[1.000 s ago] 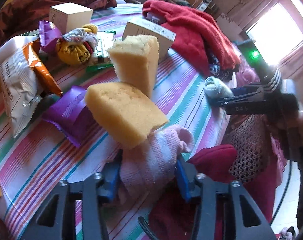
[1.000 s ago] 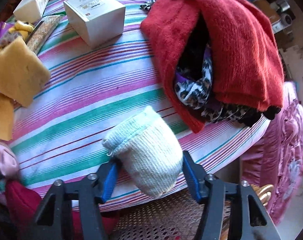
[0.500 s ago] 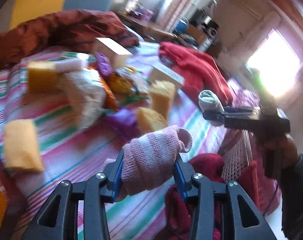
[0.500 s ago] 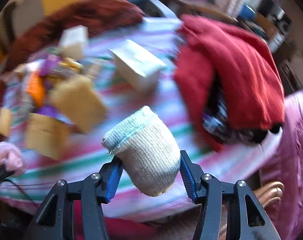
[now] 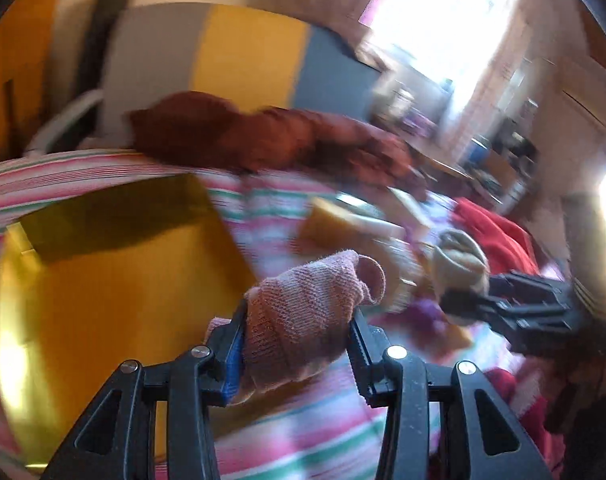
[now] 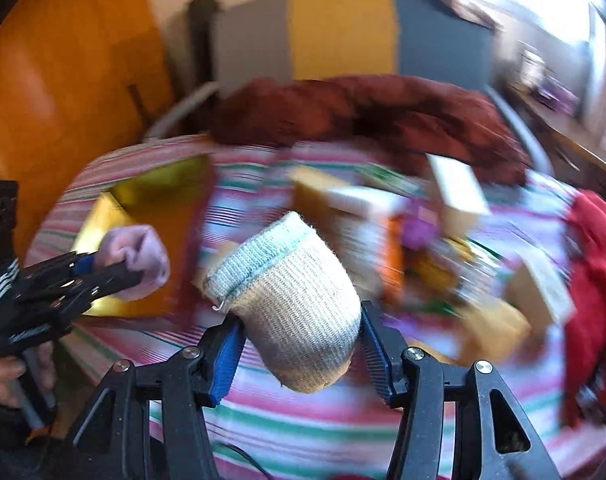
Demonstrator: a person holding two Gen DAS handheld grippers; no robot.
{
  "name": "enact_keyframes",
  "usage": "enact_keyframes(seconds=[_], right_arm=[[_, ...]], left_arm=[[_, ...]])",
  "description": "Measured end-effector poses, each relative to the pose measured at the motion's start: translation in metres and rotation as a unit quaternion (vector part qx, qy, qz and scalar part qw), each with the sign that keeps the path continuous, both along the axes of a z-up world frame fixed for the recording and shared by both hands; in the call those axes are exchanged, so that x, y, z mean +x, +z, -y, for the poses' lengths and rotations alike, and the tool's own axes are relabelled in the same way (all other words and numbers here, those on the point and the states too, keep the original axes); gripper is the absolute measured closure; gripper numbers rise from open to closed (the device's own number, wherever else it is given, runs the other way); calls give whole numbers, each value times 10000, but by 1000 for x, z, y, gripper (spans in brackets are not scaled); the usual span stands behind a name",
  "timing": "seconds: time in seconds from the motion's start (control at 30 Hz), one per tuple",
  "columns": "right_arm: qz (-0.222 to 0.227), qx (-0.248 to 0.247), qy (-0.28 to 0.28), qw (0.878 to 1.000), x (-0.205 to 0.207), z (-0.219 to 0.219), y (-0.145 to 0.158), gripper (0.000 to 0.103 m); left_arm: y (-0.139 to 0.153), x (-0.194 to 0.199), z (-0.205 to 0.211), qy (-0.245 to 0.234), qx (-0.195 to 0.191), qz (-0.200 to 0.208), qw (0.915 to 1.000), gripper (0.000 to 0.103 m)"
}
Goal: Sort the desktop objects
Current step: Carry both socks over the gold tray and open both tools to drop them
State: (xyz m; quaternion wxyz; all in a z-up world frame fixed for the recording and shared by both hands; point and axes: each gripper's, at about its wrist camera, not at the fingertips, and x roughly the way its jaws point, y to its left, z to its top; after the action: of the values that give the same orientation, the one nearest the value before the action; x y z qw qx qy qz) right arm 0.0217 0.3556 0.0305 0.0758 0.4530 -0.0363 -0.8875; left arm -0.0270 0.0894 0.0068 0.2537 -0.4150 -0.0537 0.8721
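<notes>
Daylight poured in from a window (image 5: 435,20) at the upper right of both views, blown out to white glare. Motion blur smeared the striped tablecloth (image 6: 315,420) and the clutter on it — only the near pink sock (image 5: 303,316) and cream sock (image 6: 291,304) stayed sharp. A dark shadow crossed the yellow tray (image 5: 103,280). Fisheye bending curved the edges, with black corners at upper left.

Pink rolled sock (image 5: 303,312) clamped in the left gripper (image 5: 297,344), held above the table. Pale rolled sock (image 6: 291,304) likewise clamped in the right gripper (image 6: 303,354).
</notes>
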Motion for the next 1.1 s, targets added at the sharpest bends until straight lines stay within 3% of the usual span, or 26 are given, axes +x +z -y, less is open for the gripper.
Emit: enact_keyframes(seconds=[0.3,0.37,0.57,0.63,0.83,1.1], right_arm=[[13,-592,1251,9904,-40,125,-13,48],[90,-768,1461,9863,-48,150,-21,46],[401,-1374,1845,9723,-62,196,-47,35],[463,-1451,1888,9701,-60,200,-51,29],[429,-1396,1739,9739,-50,192,-57,29],[106,-1153,1246,9854,-31,156,-48,29]], left_arm=[[-28,-10,107,1440,-371,225,9886,56],[-37,-9,118,1602,-515,297,9853,49],[-44,9,144,1955,-392,304,9794,41],[-43,10,148,2004,-330,222,9789,40],[-37,11,149,2091,-236,164,9775,40],[-23,13,119,1624,-235,40,9864,41]])
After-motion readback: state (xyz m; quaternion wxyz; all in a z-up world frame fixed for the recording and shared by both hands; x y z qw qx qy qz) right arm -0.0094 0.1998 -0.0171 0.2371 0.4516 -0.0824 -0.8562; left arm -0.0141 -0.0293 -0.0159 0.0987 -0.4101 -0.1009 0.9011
